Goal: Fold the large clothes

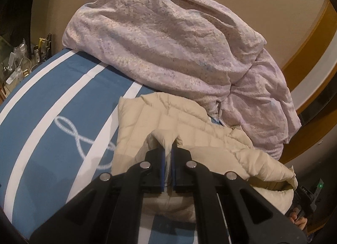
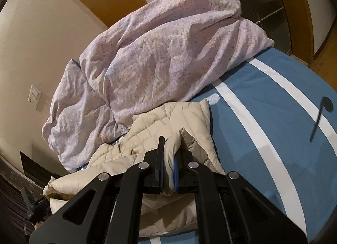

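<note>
The cream quilted jacket (image 1: 189,130) lay bunched on the near part of the bed (image 1: 52,105), and I had it by two ridges of cloth at once. My left tongs (image 1: 167,157) were pinched nearly closed on a raised fold, the fabric peaking up between the blue pads. My right tongs (image 2: 168,155) were clamped on a thicker roll of the same jacket (image 2: 168,122), so they sat a shade wider. I judged that two separate holds were there so I could carry one edge over the body as a straight line, not a droop. The padding looked slippery and springy, likely to creep out of a shallow bite. Just behind it, touching its far edge, the lilac duvet (image 1: 168,40) was heaped against the wall, which left me only the striped blue sheet (image 2: 263,117) on the open side for laying the jacket flat.
</note>
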A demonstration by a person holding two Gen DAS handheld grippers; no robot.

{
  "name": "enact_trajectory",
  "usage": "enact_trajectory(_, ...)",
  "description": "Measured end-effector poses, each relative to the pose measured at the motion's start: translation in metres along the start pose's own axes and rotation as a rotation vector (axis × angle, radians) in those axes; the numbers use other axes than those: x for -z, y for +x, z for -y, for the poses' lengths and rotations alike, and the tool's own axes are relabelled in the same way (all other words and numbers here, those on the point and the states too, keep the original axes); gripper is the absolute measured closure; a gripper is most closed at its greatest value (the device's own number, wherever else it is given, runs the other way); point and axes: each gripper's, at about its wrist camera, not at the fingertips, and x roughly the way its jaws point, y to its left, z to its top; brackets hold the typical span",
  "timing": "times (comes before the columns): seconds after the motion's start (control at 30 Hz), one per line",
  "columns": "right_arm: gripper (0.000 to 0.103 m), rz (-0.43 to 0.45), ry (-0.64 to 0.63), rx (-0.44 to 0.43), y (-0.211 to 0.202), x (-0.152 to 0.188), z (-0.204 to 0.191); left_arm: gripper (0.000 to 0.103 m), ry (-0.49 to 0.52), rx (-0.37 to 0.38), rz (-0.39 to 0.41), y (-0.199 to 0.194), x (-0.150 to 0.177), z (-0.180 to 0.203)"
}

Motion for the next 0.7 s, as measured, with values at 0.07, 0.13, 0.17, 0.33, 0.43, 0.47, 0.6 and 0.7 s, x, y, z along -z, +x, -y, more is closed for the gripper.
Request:
enact_trajectory(0.07, 0.096, -0.006, -0.003, 0.003, 0.009, -0.006, 0.000, 0.098, -0.005, -0.006, -0.004, 0.008, -0.005, 0.001)
enact_trajectory(0.13, 0.096, -0.013, -0.009, 0.007, 0.019, -0.013, -0.001, 0.098, -0.008, -0.017, -0.008, 0.018, -0.010, 0.002)
enact_trajectory(0.17, 0.096, -0.016, -0.011, 0.008, 0.023, -0.015, -0.001, 0.098, -0.008, -0.023, -0.011, 0.023, -0.012, 0.003)
enact_trajectory(0.33, 0.096, -0.038, -0.014, 0.018, 0.046, -0.028, 0.001, 0.098, -0.012, -0.056, -0.026, 0.046, -0.024, 0.006)
enact_trajectory(0.43, 0.096, -0.052, -0.016, 0.026, 0.059, -0.034, 0.002, 0.098, -0.012, -0.076, -0.036, 0.059, -0.030, 0.007)
enact_trajectory(0.47, 0.096, -0.059, -0.014, 0.029, 0.064, -0.035, 0.003, 0.098, -0.011, -0.084, -0.039, 0.063, -0.031, 0.007)
enact_trajectory(0.6, 0.096, -0.081, -0.012, 0.039, 0.080, -0.038, 0.005, 0.098, -0.013, -0.105, -0.055, 0.079, -0.037, 0.006)
enact_trajectory(0.7, 0.096, -0.096, -0.010, 0.045, 0.091, -0.041, 0.008, 0.098, -0.017, -0.120, -0.068, 0.091, -0.042, 0.005)
